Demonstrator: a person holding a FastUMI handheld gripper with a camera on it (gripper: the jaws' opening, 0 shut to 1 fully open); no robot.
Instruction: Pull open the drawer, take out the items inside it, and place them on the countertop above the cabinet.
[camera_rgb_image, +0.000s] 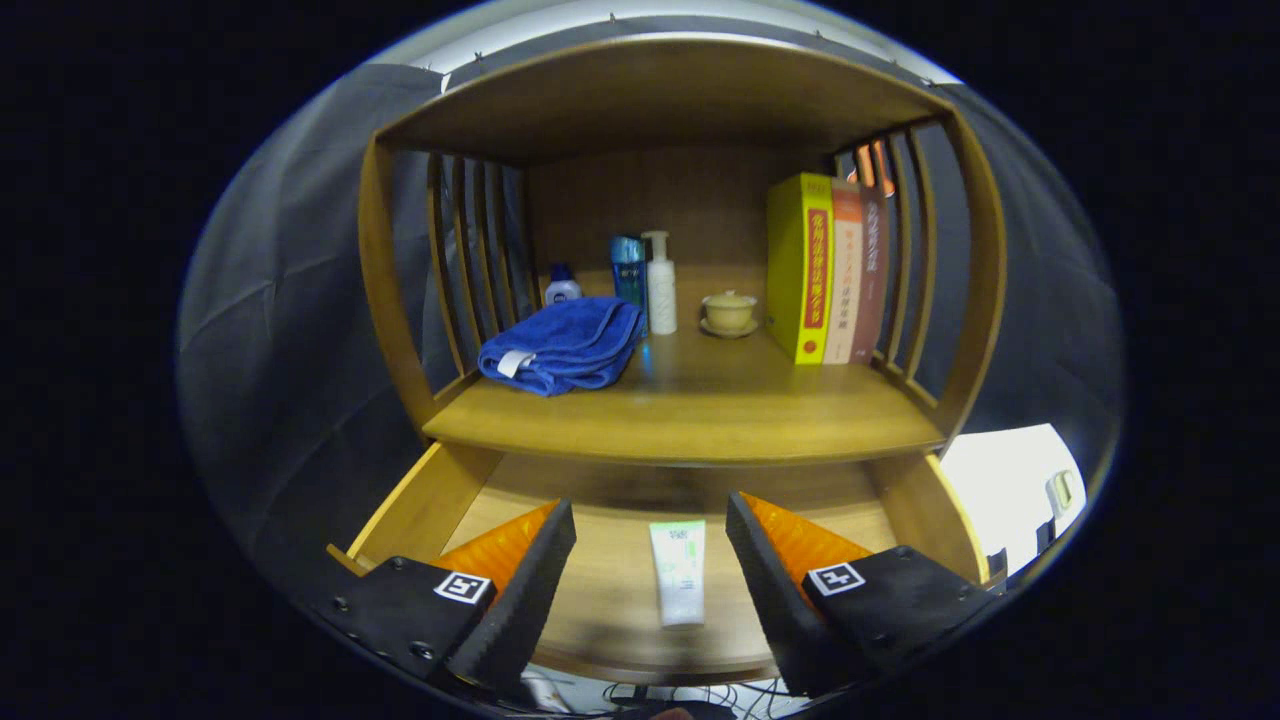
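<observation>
Two black-padded fingers of the gripper (650, 560) stand wide apart, holding nothing, above the pulled-open drawer (420, 500). Between them, on the drawer's floor, lies a white tube (679, 572), its length running toward 12 o'clock. Beyond the fingers the countertop (690, 410) carries a folded blue towel (562, 345) at 11 o'clock, three bottles (660, 285) and a small lidded cup (729, 312) at 12, and upright books (825, 270) at 1 o'clock.
</observation>
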